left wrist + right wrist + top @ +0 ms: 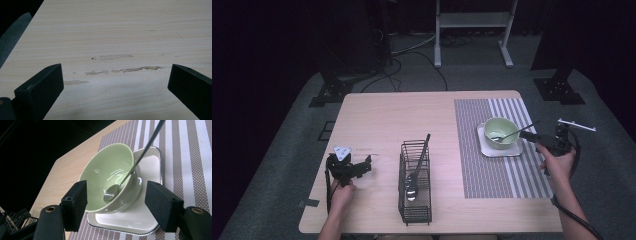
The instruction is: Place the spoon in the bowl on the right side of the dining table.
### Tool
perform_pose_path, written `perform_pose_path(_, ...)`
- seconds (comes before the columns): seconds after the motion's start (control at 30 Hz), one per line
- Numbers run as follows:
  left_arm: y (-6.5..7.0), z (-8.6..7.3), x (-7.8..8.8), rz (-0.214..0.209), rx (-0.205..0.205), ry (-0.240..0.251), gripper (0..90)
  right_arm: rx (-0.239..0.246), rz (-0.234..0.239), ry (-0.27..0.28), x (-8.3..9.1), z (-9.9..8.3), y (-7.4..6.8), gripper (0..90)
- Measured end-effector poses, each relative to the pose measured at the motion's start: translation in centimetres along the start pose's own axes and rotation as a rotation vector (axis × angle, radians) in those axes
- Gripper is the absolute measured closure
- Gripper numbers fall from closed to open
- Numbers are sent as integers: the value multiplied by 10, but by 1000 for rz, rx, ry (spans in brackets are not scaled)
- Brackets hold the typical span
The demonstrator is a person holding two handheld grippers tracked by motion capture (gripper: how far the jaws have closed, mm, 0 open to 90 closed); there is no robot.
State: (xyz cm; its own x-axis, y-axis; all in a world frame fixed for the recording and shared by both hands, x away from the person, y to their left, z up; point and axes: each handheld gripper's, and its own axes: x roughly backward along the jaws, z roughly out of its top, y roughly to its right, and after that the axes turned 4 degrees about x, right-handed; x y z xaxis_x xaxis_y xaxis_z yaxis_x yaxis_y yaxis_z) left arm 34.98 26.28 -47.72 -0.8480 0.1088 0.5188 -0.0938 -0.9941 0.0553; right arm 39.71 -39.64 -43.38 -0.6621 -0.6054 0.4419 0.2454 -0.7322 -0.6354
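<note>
The right gripper is held spread, a green bowl with a spoon seen between its fingers, on a white plate. The left gripper is spread over bare table.

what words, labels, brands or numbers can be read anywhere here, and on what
None: no readable text stands on anything in these pictures.
The green bowl, the square white plate under it and the striped placemat carry no print.
The black wire basket and the spoons bear no visible brand.
The pale streaks on the wooden table in the left gripper view are residue marks, not writing.
</note>
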Motion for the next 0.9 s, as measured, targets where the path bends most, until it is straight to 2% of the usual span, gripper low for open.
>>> perform_pose_path(0.5,0,0,0,-1,2,-1,0,16,6,-19,4,-14,0,330)
perform_pose_path(0.9,0,0,0,-1,0,0,0,35,24,-25,7,-21,-7,319)
